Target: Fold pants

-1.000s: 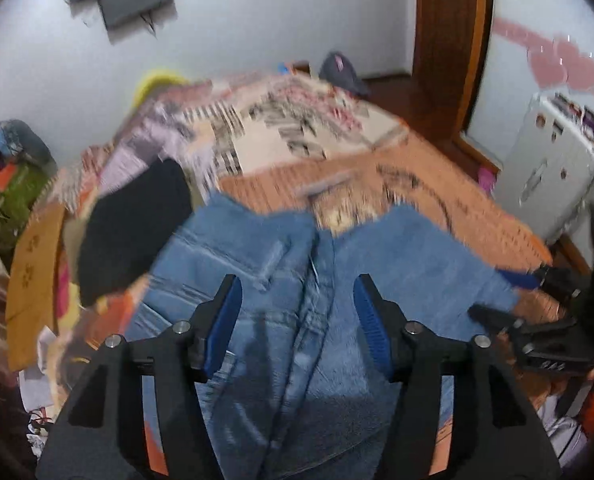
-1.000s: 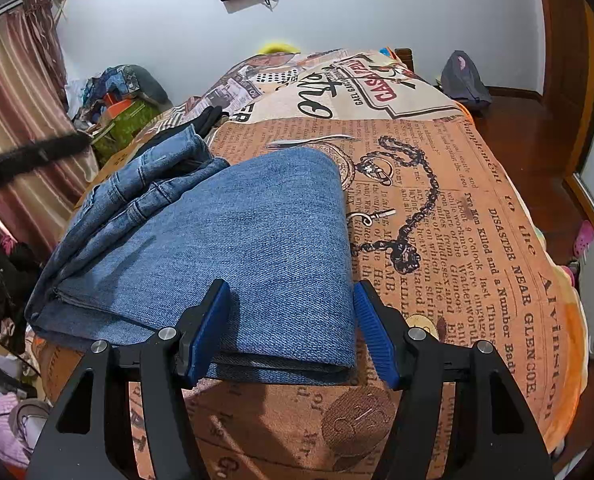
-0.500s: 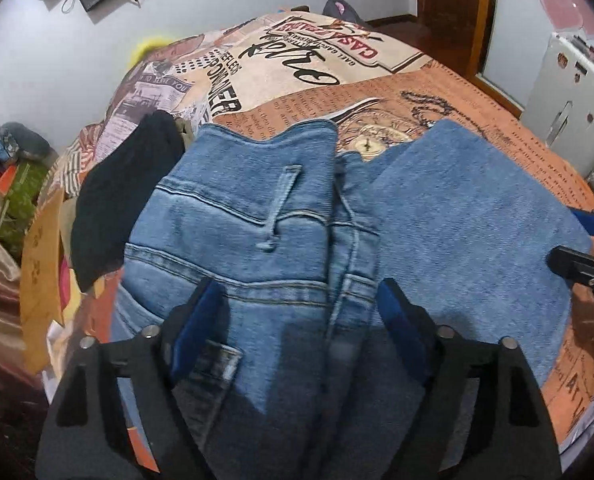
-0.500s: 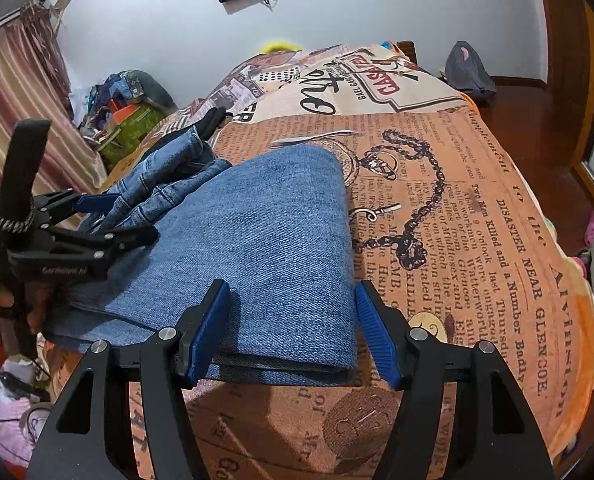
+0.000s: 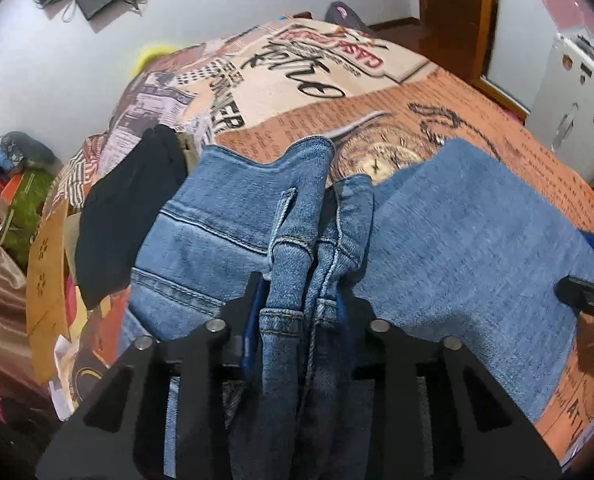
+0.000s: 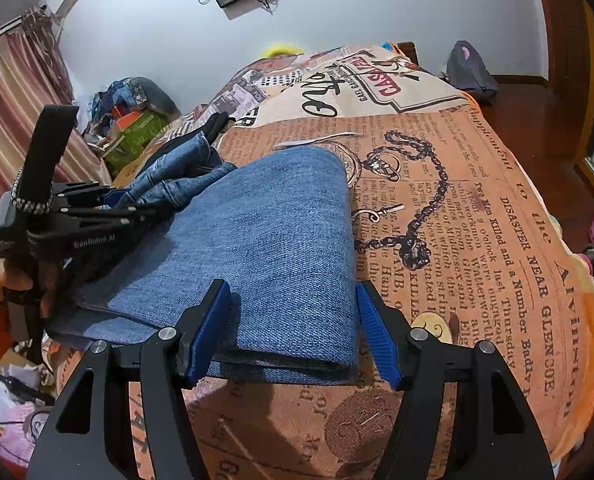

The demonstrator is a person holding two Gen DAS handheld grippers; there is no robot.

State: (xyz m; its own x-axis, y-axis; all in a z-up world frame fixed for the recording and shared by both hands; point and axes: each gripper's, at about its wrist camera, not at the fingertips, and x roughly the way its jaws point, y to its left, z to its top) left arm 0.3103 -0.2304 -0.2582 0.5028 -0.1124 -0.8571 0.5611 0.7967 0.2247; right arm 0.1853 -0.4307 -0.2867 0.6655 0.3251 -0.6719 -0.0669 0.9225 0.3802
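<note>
Change noted: 0.5 s ago the left gripper [image 5: 299, 300] stood open over the waistband; it has now closed on a bunched ridge of denim at the waist of the pants [image 5: 469, 232]. Judgement: the grasp for the next fold is made, lift not yet begun. The pants lie folded on the bed [image 6: 477, 240], near its front edge. The right gripper [image 6: 293, 332] is open, its fingers straddling the folded end without pinching it.
</note>
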